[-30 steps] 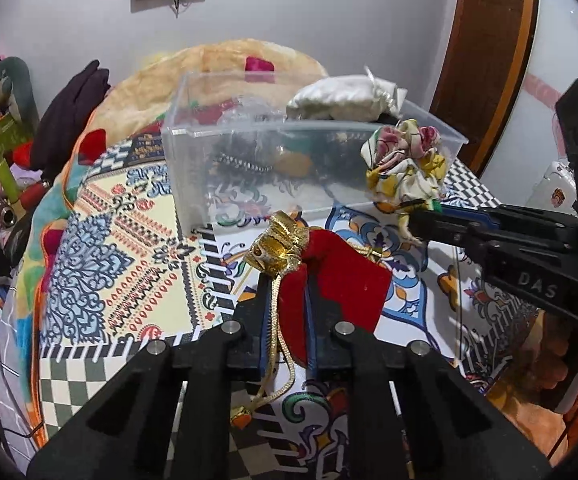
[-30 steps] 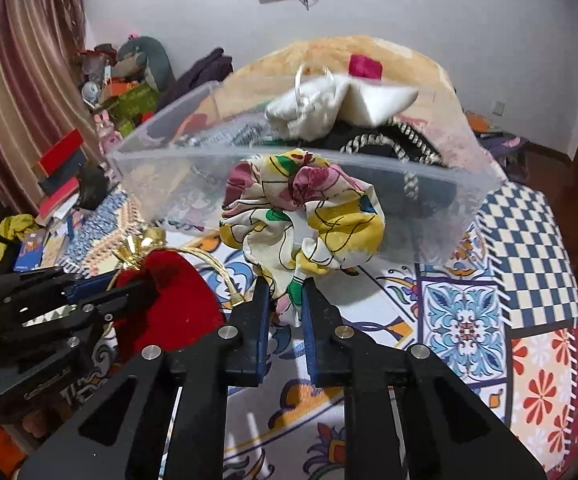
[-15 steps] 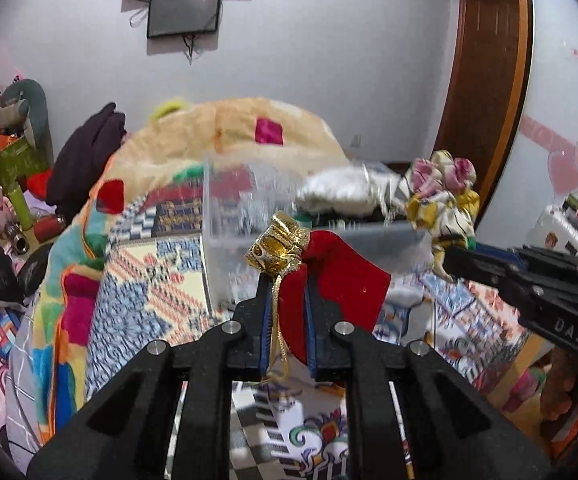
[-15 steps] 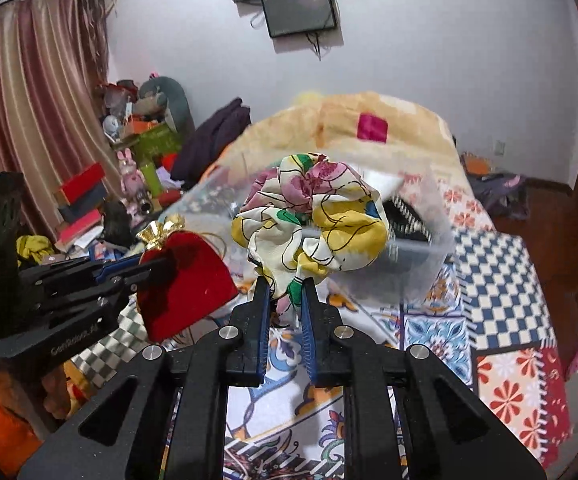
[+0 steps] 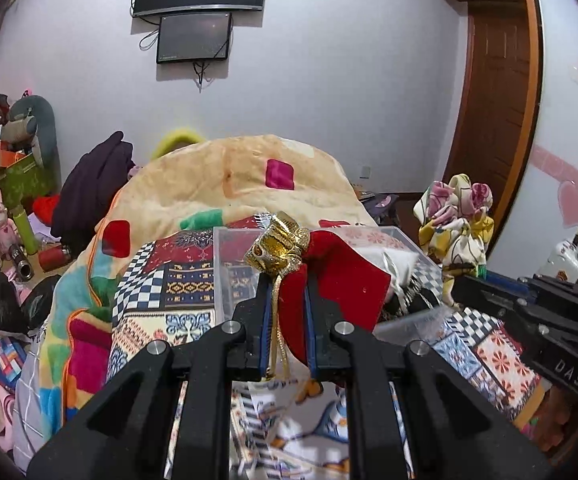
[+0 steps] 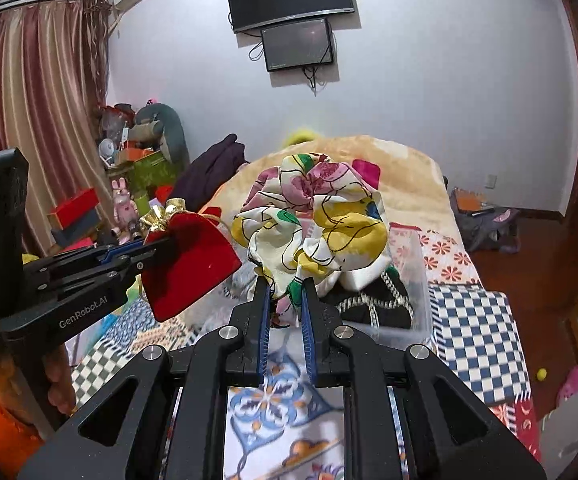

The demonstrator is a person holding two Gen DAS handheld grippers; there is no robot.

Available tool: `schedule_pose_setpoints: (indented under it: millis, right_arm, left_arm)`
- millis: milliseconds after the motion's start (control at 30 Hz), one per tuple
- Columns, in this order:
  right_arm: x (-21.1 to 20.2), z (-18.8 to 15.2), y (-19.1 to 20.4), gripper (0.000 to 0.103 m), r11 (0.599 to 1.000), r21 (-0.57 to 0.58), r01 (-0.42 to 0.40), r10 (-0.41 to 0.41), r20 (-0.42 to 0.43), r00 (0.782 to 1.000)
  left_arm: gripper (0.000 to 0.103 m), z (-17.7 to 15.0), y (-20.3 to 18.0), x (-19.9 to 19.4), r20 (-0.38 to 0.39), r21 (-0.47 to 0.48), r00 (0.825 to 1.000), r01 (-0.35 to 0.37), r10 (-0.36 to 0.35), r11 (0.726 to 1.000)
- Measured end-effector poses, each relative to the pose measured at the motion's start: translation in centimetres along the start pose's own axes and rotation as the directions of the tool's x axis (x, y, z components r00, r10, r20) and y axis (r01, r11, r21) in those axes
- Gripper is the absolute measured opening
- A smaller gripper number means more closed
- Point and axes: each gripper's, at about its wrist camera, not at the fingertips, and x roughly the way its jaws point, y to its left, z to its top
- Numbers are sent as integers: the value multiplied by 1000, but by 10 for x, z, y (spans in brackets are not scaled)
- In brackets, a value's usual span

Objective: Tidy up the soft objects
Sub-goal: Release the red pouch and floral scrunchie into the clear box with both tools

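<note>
My left gripper point(image 5: 287, 280) is shut on a red velvet pouch point(image 5: 341, 280) with a gold drawstring top and holds it in the air over the near edge of the clear plastic bin point(image 5: 233, 264). My right gripper point(image 6: 283, 280) is shut on a floral fabric scrunchie point(image 6: 317, 216) and holds it above the bin point(image 6: 413, 280). The bin holds a white pouch point(image 5: 393, 258) and a black braided item point(image 6: 377, 304). The scrunchie also shows in the left wrist view point(image 5: 455, 220), and the pouch in the right wrist view point(image 6: 193, 264).
The bin sits on a bed with a patterned patchwork cover point(image 6: 473, 332). A beige blanket heap point(image 5: 229, 180) lies behind the bin. Toys and boxes point(image 6: 137, 168) crowd the left side by the curtain. A wooden door point(image 5: 493, 120) is at the right.
Both grippers have risen with their loads, from beside the bin's near wall to above its rim. The bin now sits low in both views.
</note>
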Motion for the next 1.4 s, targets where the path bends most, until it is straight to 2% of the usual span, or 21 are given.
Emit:
schedule_pose_setpoints:
  millis: [300, 467, 633, 733, 800, 967, 1167, 1400]
  right_arm:
    - [45, 8, 2, 13, 1000, -21, -3, 1, -72, 997]
    - [67, -1, 1, 13, 1000, -24, 6, -10, -135, 991]
    - [74, -9, 2, 14, 1000, -28, 4, -9, -177, 984]
    - [71, -7, 3, 16, 1000, -31, 4, -10, -172, 985]
    - [67, -7, 3, 19, 1000, -29, 4, -9, -173, 985]
    - [60, -6, 3, 28, 1000, -24, -1, -3, -167, 986]
    - [29, 0, 0, 29, 1000, -5, -2, 2, -107, 994]
    - [-37, 21, 2, 29, 1000, 7, -1, 1, 50, 999]
  left_arm:
    - [13, 7, 7, 49, -73, -17, 997, -25, 24, 1000]
    - [13, 3, 1, 75, -135, 24, 990, -39, 42, 999]
    - [14, -4, -5, 86, -164, 71, 984, -58, 69, 996]
    - [21, -7, -3, 86, -177, 53, 983, -44, 53, 998]
    - [30, -8, -1, 83, -177, 38, 983, -39, 45, 999]
    - [34, -8, -2, 61, -137, 36, 990, -27, 32, 999]
    - [34, -2, -6, 21, -65, 15, 998, 16, -15, 1000]
    - [34, 11, -24, -41, 66, 36, 996, 63, -65, 997]
